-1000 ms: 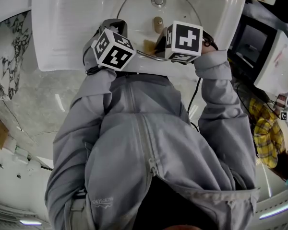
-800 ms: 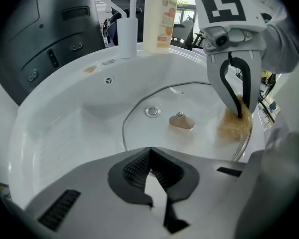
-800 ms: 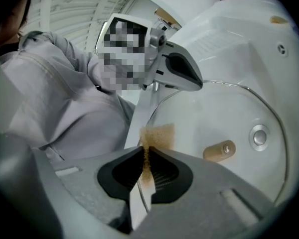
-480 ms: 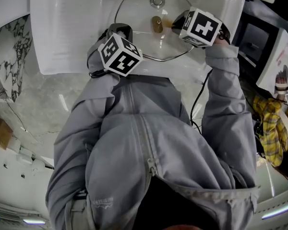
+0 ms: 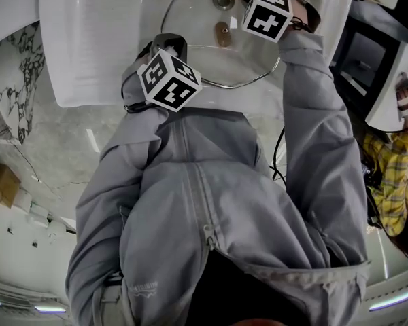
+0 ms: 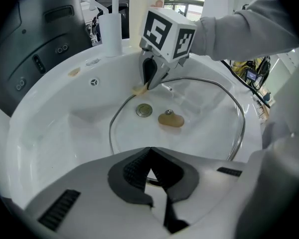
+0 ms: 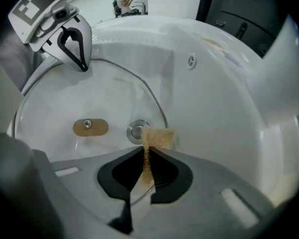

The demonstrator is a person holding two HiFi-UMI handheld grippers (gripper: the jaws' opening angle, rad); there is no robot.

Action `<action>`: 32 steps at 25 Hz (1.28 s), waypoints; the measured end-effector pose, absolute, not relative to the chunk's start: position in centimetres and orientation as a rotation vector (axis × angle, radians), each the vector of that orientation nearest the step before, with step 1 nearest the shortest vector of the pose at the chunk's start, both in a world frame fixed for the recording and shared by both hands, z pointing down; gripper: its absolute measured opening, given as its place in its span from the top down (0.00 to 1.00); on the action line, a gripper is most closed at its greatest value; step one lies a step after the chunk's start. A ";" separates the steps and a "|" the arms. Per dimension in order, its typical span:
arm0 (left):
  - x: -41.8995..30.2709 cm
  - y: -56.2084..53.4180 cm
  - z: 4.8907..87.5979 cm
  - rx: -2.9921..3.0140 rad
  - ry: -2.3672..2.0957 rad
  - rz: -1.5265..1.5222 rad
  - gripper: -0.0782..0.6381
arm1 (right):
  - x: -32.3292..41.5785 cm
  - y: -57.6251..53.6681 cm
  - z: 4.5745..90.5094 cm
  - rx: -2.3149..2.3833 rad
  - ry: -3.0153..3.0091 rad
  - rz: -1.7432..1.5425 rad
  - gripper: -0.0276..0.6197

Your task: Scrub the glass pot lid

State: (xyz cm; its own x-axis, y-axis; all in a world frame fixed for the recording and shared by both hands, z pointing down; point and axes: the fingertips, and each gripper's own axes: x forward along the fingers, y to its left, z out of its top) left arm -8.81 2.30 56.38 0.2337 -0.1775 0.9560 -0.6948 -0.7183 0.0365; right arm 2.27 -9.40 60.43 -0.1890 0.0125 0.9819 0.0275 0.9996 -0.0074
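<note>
Jaws of the left gripper shut on the rim of the glass lid, right gripper pinched a tan sponge, over the sink drain

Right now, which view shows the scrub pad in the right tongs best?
The right gripper view: the scrub pad sits close up, pinched between the right tongs. The left gripper view shows it small and far off; the head view mostly hides it behind the marker cube.

Smooth, clear round glass pot lid edged with a shiny metal rim; glossy white sink basin, smooth throughout; rough, fibrous tan scrub pad, matt.
</note>
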 end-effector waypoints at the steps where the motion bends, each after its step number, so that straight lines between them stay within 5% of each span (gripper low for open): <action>1: -8.8 2.3 56.4 2.052 -0.799 1.497 0.88 | 2.0 -9.3 61.0 -0.055 -1.752 -0.024 0.91; 32: -8.8 2.4 56.2 2.042 -0.839 1.477 0.88 | 3.5 7.9 53.5 -0.588 -1.641 0.484 0.91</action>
State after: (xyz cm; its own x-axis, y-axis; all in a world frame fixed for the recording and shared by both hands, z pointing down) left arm -8.82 2.37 56.24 0.2292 -0.1984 0.9530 -0.7169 -0.6966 0.0274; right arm 3.52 7.86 53.50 -0.1055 0.6243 0.7740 0.1047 0.7810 -0.6157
